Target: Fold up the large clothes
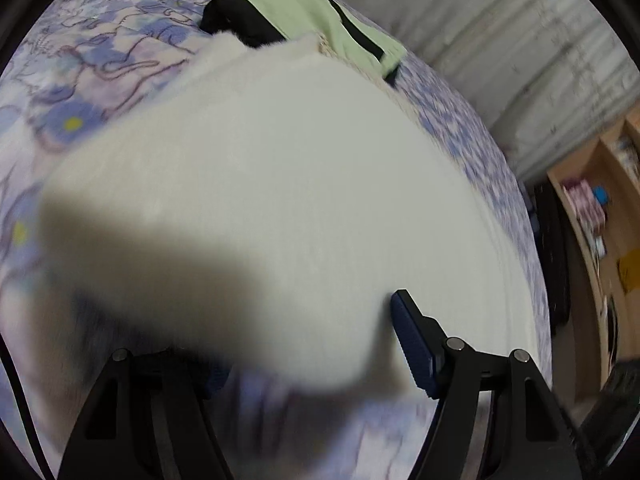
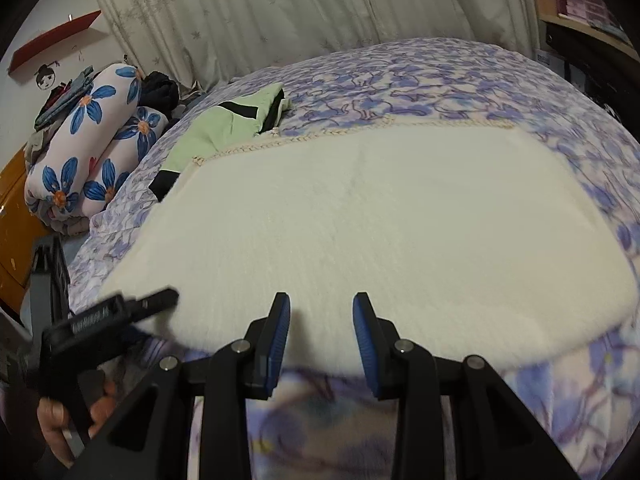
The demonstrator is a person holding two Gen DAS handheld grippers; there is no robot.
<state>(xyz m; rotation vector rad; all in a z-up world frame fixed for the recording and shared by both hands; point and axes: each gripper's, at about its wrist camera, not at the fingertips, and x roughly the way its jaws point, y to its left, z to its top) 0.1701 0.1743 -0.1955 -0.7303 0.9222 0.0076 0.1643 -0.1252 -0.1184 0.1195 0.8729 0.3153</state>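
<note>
White knitted garment (image 2: pixel 360 216) lies spread flat on the bed (image 2: pixel 500 80), over a bedspread printed with blue and purple flowers, its crocheted hem at the far side and its near edge just in front of both tools. A green and black garment (image 2: pixel 224 124), folded, sits at its far left corner, touching or slightly tucked under the hem. Beyond that, at the bed's left end, is a rolled quilt with big blue flowers (image 2: pixel 92 148) with dark clothes heaped behind it, and a pale curtain (image 2: pixel 280 12) hangs along the far side. Wooden shelves (image 1: pixel 600 208) with small boxes stand off to the right.

The right gripper (image 2: pixel 322 320) hovers over the near edge with its blue pads parted and nothing between them. The left gripper (image 2: pixel 120 312), seen from the right wrist with a hand (image 2: pixel 56 420) around its handle, reaches the garment's near left corner. In its own view a blurred, shadowed fold of the white knit (image 1: pixel 240 208) rises close to the lens and hides the left finger entirely (only the right blue pad (image 1: pixel 412 340) shows, standing clear of the cloth). Its jaws stand wide apart, and I cannot tell whether the hidden finger touches the fabric.
</note>
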